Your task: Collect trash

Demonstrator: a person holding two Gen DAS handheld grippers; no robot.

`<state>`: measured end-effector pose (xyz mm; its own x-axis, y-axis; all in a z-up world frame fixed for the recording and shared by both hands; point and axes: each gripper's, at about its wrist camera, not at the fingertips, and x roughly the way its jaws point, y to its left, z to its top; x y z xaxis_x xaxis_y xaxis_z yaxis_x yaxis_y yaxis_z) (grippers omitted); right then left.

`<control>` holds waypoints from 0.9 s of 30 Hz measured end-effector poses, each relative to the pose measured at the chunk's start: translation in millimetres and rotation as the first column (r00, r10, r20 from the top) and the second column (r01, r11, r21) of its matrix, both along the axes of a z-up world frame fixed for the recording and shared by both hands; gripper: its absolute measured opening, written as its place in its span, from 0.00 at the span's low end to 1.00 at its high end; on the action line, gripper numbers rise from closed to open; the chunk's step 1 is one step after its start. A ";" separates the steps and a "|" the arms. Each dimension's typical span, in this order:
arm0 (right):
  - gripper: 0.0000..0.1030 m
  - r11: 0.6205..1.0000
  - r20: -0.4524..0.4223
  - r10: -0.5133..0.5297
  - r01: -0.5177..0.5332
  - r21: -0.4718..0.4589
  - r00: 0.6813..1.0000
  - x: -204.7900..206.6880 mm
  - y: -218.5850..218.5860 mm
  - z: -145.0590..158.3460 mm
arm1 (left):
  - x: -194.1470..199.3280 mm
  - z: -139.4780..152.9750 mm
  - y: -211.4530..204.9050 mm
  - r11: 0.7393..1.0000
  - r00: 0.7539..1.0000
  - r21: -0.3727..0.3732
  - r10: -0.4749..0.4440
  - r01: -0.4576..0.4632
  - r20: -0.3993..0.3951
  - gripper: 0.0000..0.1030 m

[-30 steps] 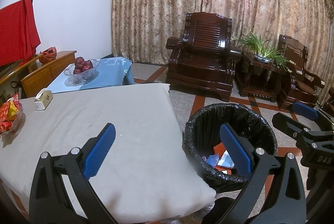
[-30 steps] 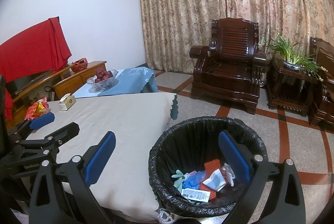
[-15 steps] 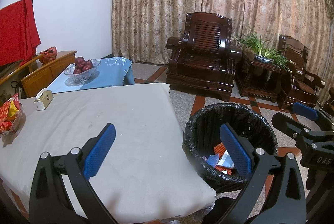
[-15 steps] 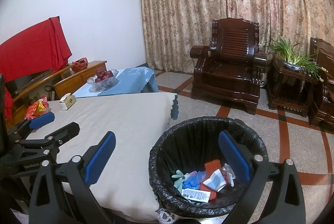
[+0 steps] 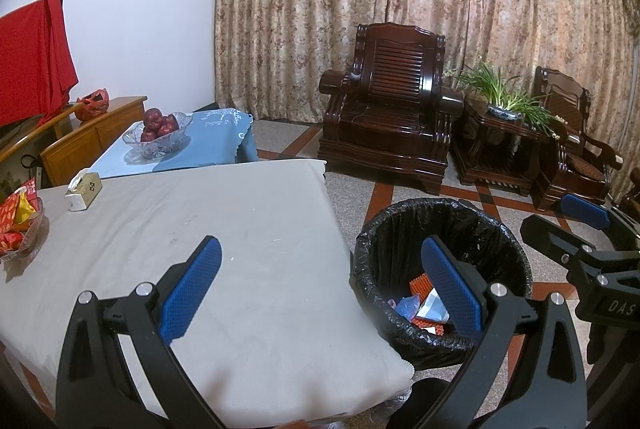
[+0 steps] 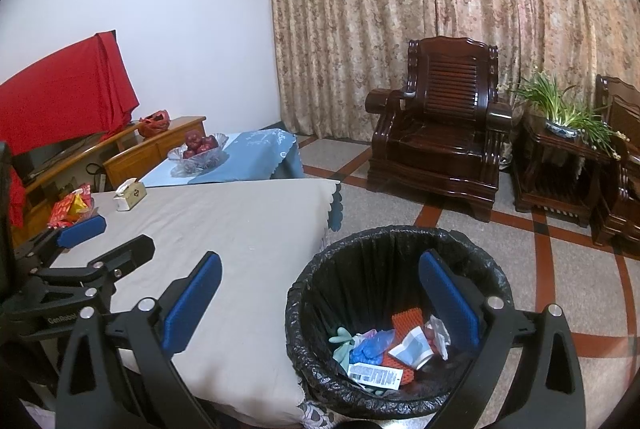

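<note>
- Here your left tongs are spread wide and hold nothing; one blue pad is over the counter, the other is over the trash bin
- Your right tongs are also spread wide with nothing between the pads; they hang partly above the counter edge and partly above the bin
- The trash bin stands on the floor just beside the corner of the counter, and a black bag lines it
- The trash lies at the bottom of the bin: an orange ribbed piece, a blue crumpled piece, a pale green glove, white paper and a label with a barcode
- The counter carries a grey cloth; at its far left side you have a tissue box and a dish of red packets
- Behind it, on a blue cloth, stands a glass bowl of red apples
- A dark wooden armchair stands before the curtain, well apart from the bin
</note>
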<state>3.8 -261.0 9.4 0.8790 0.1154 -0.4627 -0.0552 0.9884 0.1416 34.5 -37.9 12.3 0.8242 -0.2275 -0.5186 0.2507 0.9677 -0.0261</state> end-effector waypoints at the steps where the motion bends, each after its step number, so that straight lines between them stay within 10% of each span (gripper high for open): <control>1: 0.94 1.000 0.000 0.000 0.000 0.000 1.000 0.1 0.2 -0.2 | 0.7 -0.5 -0.4 1.000 1.000 0.000 0.000 0.000 0.000 0.94; 27: 0.94 1.000 0.001 0.000 0.000 -0.002 1.000 0.1 1.4 -1.6 | 2.8 5.0 5.0 1.000 1.000 -0.002 -0.006 0.006 0.000 0.94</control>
<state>3.9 -259.7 7.8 0.8792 0.1148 -0.4625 -0.0558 0.9887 0.1394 37.3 -32.9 17.3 0.8227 -0.2334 -0.5183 0.2565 0.9661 -0.0279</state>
